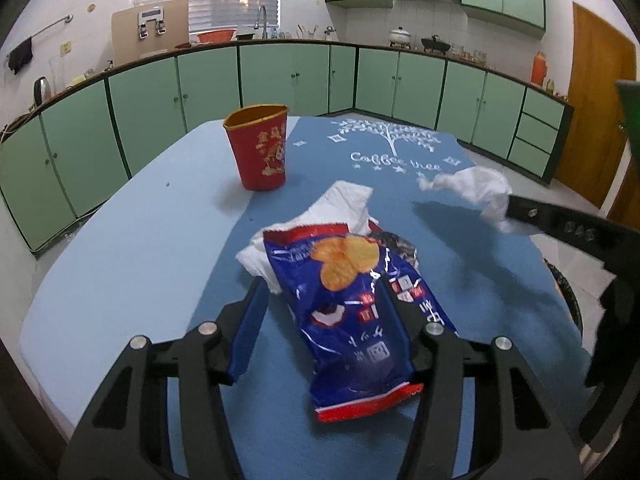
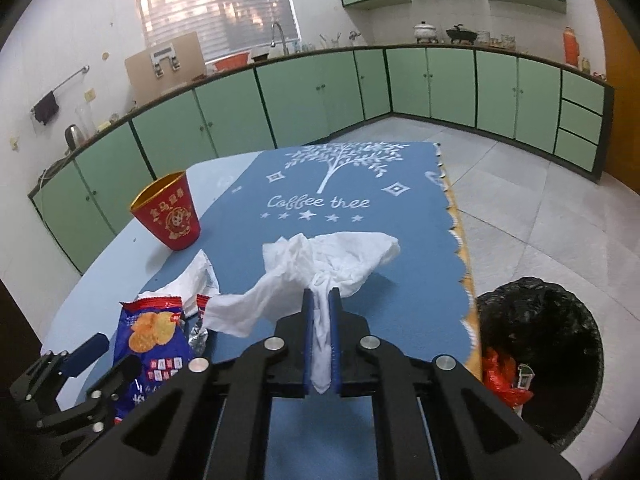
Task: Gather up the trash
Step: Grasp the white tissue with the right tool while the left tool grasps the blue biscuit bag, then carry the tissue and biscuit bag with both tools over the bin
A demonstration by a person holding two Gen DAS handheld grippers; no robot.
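Observation:
A blue chip bag (image 1: 344, 312) lies on the blue mat, on top of a flat white tissue (image 1: 344, 204). My left gripper (image 1: 322, 284) is open and straddles the bag: the right finger (image 1: 400, 308) is against the bag's edge, while the left pad (image 1: 248, 320) stands clear of it. My right gripper (image 2: 321, 300) is shut on a crumpled white tissue (image 2: 332, 252), held just above the mat. In the left wrist view the right gripper (image 1: 516, 216) and its white tissue (image 1: 472, 188) show at the right. The chip bag (image 2: 154, 336) and left gripper (image 2: 116, 356) appear at the lower left of the right wrist view.
A red paper cup (image 1: 260, 148) stands upright at the mat's far left. A silver wrapper (image 1: 400, 246) pokes out beside the bag. A bin lined with a black bag (image 2: 536, 320) sits on the floor to the right of the table, with red trash inside. Green kitchen cabinets line the far wall.

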